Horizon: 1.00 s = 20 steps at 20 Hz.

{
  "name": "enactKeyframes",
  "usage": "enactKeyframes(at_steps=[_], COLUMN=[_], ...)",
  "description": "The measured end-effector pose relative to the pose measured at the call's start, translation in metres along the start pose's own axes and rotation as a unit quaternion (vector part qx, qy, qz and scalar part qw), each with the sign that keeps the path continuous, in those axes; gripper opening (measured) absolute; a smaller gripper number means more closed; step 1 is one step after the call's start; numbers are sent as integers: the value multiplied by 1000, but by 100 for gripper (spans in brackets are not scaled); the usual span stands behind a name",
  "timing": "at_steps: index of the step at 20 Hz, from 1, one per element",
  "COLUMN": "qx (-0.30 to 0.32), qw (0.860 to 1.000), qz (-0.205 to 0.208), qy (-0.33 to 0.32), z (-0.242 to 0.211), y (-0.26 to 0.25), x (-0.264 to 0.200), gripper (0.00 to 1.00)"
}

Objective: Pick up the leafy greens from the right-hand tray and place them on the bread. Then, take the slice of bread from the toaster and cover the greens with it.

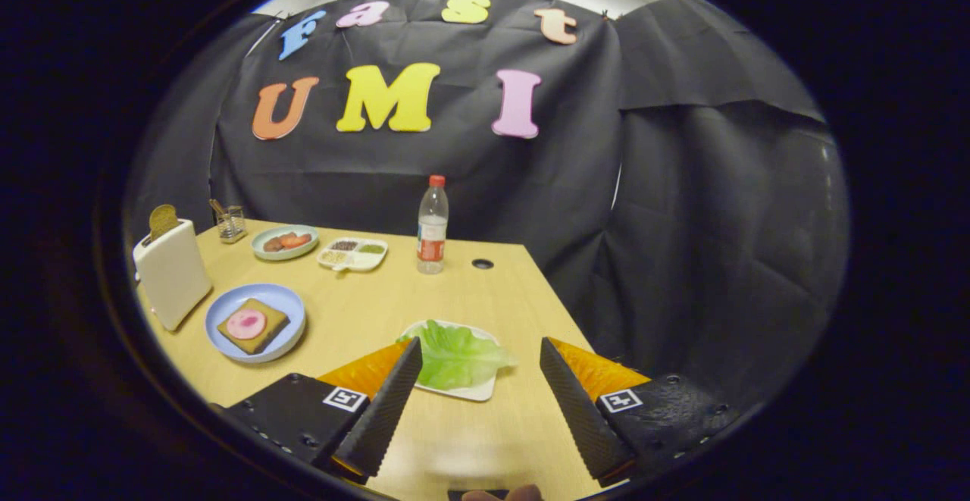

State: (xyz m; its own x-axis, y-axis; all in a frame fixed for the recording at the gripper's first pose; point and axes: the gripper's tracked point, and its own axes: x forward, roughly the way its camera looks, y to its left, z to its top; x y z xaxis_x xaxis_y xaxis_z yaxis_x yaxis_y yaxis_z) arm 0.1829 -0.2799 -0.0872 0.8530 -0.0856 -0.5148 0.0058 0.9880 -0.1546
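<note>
The leafy greens [457, 357] lie on a small white tray [475, 391] just ahead of my gripper [481, 353], partly behind the left finger [386, 406]. The gripper is open, with nothing between its fingers. To the left, a blue plate [284, 304] holds a slice of bread [254, 325] topped with a pink round of meat [246, 324]. Behind that plate stands a white toaster [172, 272] with a slice of bread [162, 220] sticking out of its top.
Farther back on the wooden table [455, 289] stand a water bottle [432, 226], a white divided dish [352, 254] of condiments, a green plate [285, 242] with food and a small wire rack [229, 223]. The table's right edge drops off beside the tray.
</note>
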Motion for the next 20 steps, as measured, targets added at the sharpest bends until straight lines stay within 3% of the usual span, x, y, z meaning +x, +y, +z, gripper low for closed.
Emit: enactKeyframes(at_steps=[8, 14, 18, 20], qx=[-24, -31, 27, 20], qw=[986, 982, 980, 981], qz=[45, 30, 53, 52], qy=[156, 184, 189, 188], z=[-41, -53, -58, -59], y=[41, 46, 44, 41], x=[103, 138, 138, 141], gripper=[96, 96, 98, 96])
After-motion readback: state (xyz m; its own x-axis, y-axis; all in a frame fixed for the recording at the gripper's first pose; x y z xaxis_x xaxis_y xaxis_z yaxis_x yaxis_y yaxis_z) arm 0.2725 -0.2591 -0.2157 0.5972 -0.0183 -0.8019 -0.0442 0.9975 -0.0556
